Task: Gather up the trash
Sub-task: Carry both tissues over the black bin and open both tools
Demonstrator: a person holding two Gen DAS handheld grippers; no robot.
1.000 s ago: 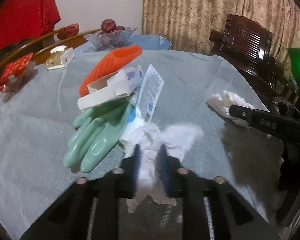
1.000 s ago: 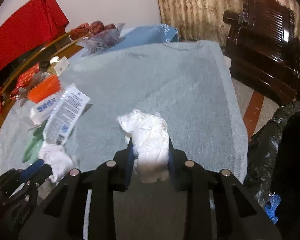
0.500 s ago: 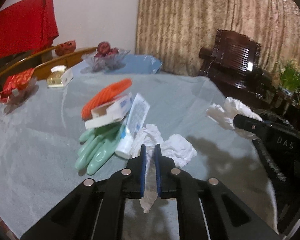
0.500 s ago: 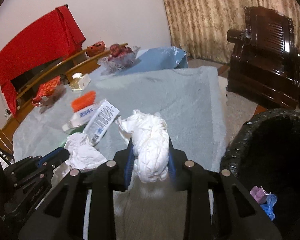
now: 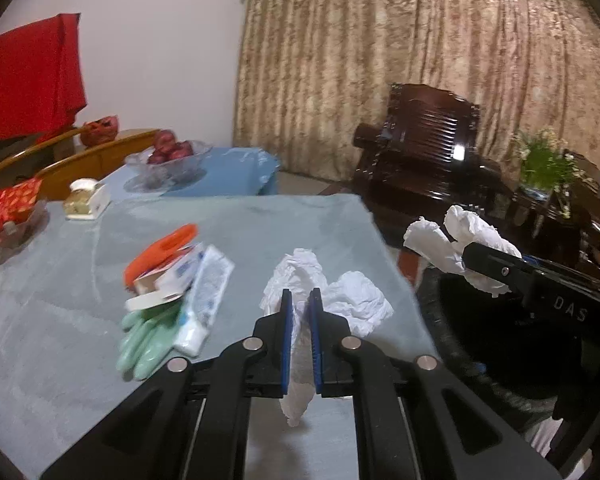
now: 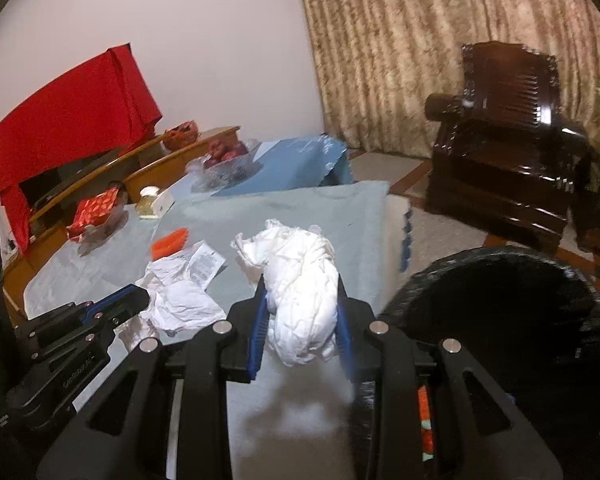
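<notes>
White paper, left side: a thin crumpled tissue is pinched between the blue pads of the left gripper, jaws almost together; one twisted tail hangs below them, a puffier lobe flares out to the right, above the table.
White paper, right side: a fat, tightly wadded tissue ball is clamped in the right gripper, jaws part-way apart around it, its creased top bulging over the fingertips.
Position of the wad: it hangs off the near corner of the table, just left of the bin.
Bin: a round bin with a black trash bag sits low beside the table, mouth wide and dark.
Table: grey-blue cloth cover.
Left on the cloth: an orange brush, a small carton, a white tube and mint-green rubber gloves, bunched together.
Far end: a glass bowl of red fruit.
</notes>
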